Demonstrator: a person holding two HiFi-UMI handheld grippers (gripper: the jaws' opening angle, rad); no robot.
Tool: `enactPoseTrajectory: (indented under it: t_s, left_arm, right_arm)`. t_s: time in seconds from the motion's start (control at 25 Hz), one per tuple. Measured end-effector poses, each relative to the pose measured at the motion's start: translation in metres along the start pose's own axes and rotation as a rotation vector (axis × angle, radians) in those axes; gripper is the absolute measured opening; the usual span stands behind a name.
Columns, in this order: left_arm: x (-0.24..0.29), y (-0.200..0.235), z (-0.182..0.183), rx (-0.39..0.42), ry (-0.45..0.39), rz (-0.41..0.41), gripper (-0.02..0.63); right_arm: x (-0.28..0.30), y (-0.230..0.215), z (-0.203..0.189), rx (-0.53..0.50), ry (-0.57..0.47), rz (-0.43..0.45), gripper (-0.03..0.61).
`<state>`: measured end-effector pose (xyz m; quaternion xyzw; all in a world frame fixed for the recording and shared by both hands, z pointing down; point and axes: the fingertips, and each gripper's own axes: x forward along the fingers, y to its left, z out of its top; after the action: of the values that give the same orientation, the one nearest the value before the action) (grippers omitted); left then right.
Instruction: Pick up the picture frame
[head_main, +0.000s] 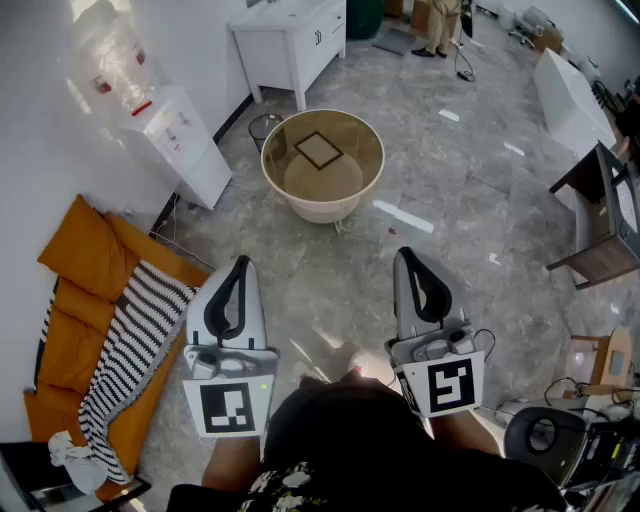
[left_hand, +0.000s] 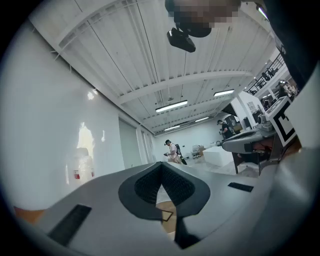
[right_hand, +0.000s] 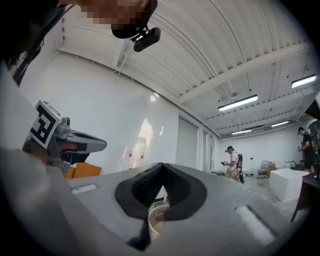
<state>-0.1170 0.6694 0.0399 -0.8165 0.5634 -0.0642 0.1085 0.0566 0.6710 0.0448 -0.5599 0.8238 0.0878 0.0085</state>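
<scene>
A small dark square picture frame (head_main: 319, 150) lies flat on the round glass-topped table (head_main: 277, 170) ahead of me on the floor. My left gripper (head_main: 240, 264) and right gripper (head_main: 405, 257) are held side by side, well short of the table, both shut with nothing between their jaws. In the left gripper view the shut jaws (left_hand: 162, 167) leave a slit through which the frame (left_hand: 167, 215) shows. In the right gripper view the shut jaws (right_hand: 161, 167) show only the table's rim (right_hand: 152, 218) below.
A water dispenser (head_main: 165, 120) stands at the left wall, a white cabinet (head_main: 290, 40) behind the table. An orange cushion with a striped cloth (head_main: 120, 350) lies at left. A dark desk (head_main: 605, 215) and white block (head_main: 570, 95) stand at right. A person (right_hand: 232, 162) stands far off.
</scene>
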Motion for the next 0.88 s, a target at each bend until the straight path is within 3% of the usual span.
enactPoseTrajectory:
  t_s: [0.44, 0.68, 0.88]
  left_arm:
    - [0.004, -0.032, -0.004, 0.021, 0.030, 0.038, 0.011]
    - [0.005, -0.065, -0.003, -0.019, 0.016, 0.020, 0.011]
    - [0.012, -0.066, -0.013, -0.033, 0.046, 0.026, 0.011]
  right_arm:
    - [-0.031, -0.030, -0.024, 0.034, 0.014, 0.087, -0.004]
    - [-0.042, -0.056, -0.047, 0.088, 0.033, 0.087, -0.004]
    - [-0.033, -0.063, -0.050, 0.110, -0.003, 0.110, -0.005]
